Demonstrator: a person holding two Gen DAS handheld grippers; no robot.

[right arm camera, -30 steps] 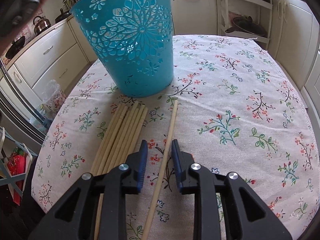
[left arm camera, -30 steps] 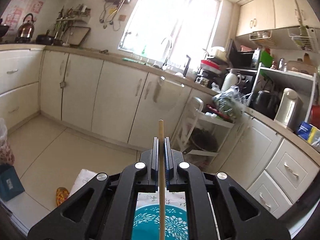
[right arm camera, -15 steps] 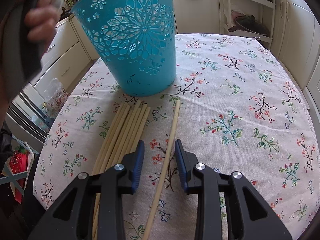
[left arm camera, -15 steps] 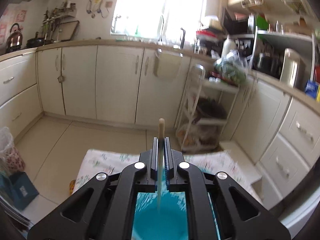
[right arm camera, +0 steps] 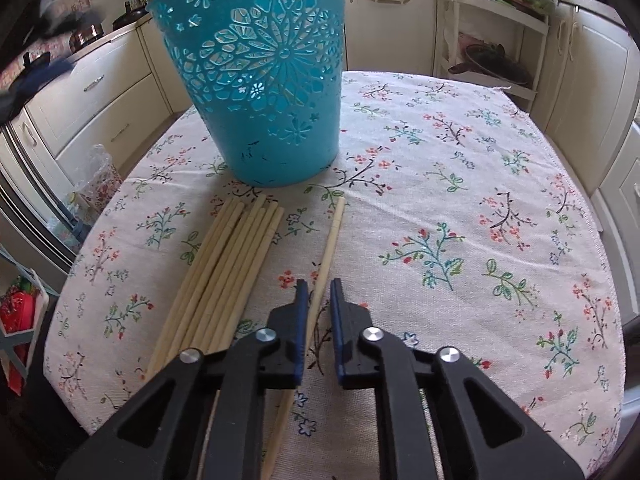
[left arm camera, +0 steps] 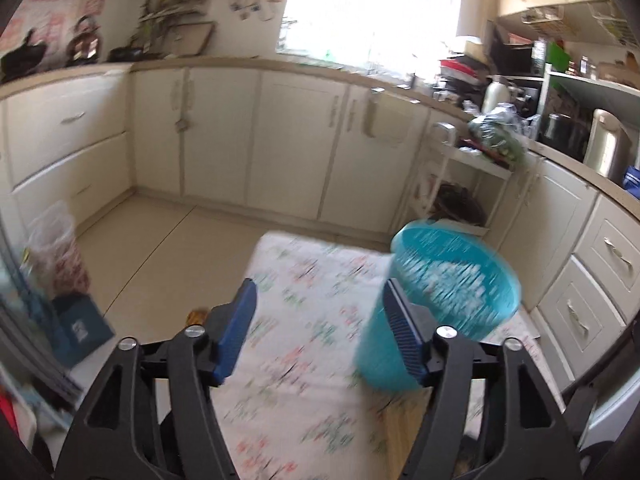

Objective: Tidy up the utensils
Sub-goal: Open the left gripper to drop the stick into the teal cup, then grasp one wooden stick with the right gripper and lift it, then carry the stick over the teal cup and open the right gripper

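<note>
I have the right gripper [right arm camera: 318, 300] angled down over the desk [right arm camera: 460, 200], its jaws closing around the single chopstick [right arm camera: 330, 240]. That stick lies apart from the chopstick bundle [right arm camera: 224, 272], so it can be taken without disturbing its neighbours. The pads are close on either side; a sliver of gap shows, so I judge the grip not yet firm. The left gripper [left arm camera: 318, 332] has its jaws opening wide with nothing between them, beside the blue basket [left arm camera: 452, 292] (view blurred). The chopsticks are pale, slender wood, lying roughly parallel, tips toward the basket. The basket stands upright, its wall pierced with flower cut-outs.
</note>
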